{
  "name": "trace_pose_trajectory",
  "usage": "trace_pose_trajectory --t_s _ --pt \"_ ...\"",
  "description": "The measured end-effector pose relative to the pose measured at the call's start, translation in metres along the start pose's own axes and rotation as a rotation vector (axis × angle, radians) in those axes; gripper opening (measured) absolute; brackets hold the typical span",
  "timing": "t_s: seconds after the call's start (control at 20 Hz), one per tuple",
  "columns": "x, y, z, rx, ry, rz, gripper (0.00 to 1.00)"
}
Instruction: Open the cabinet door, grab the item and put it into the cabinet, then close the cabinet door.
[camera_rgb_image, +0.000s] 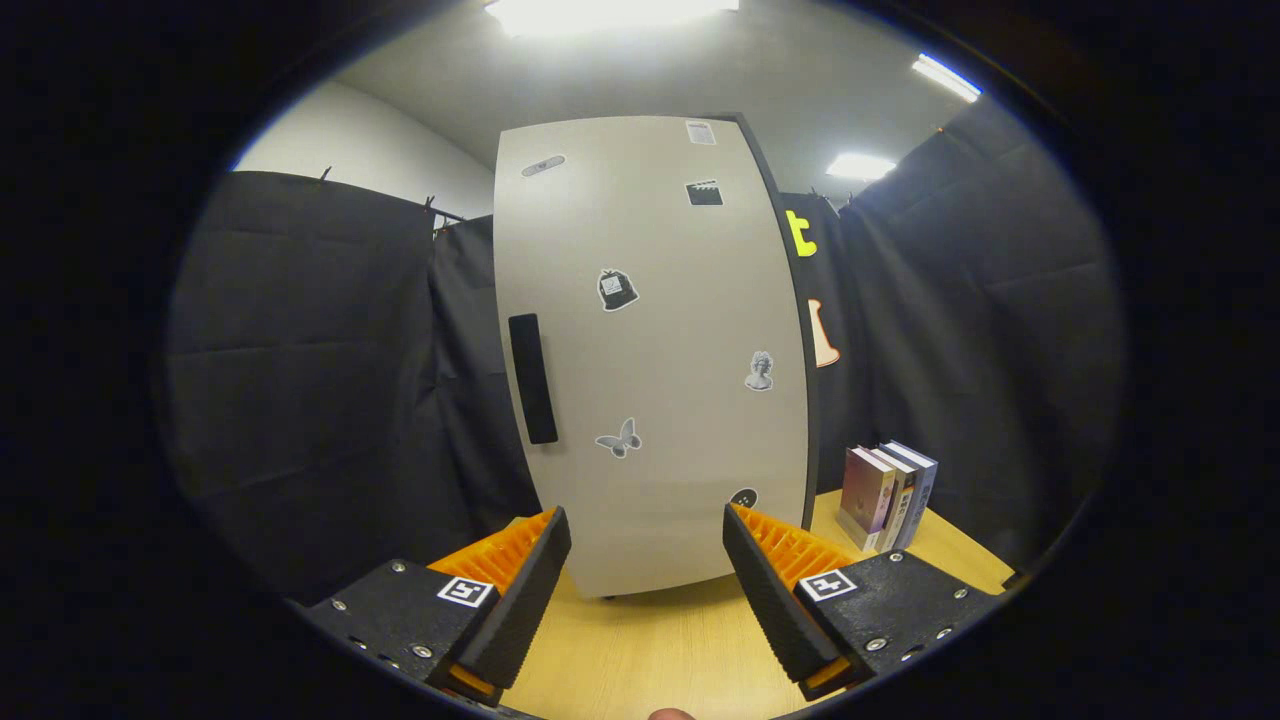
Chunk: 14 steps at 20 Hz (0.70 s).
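The cabinet (650, 350) is standing upright on the wooden table (650, 650), just beyond the fingers, with its pale door (680, 300) sitting flush and closed. A dark vertical handle (532, 378) is lying near the door's left edge, so the hinge is presumably on the right. Small stickers, among them a butterfly (619, 438) and a bust (760, 371), are dotting the door face. The gripper (647, 535) is hovering in front of the cabinet's lower part with its fingers spread wide apart and holding nothing. To the right of the cabinet, three books (885, 495) are standing upright together on the table, probably the item to be stored. The main risk lies in the handle: it is looking shallow and slim, so the fingers may be slipping off it, or a pull may be dragging the whole cabinet nearer instead of swinging the door.
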<state>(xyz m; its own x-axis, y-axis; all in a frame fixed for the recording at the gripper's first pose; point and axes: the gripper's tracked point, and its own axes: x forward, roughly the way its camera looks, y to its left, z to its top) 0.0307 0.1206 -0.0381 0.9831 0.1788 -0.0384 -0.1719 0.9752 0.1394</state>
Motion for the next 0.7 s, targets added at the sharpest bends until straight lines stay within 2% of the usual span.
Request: trace_pose_trajectory --t_s 0.7 --pt "-0.0044 -0.0005 0.0 0.009 -0.009 0.005 0.95"
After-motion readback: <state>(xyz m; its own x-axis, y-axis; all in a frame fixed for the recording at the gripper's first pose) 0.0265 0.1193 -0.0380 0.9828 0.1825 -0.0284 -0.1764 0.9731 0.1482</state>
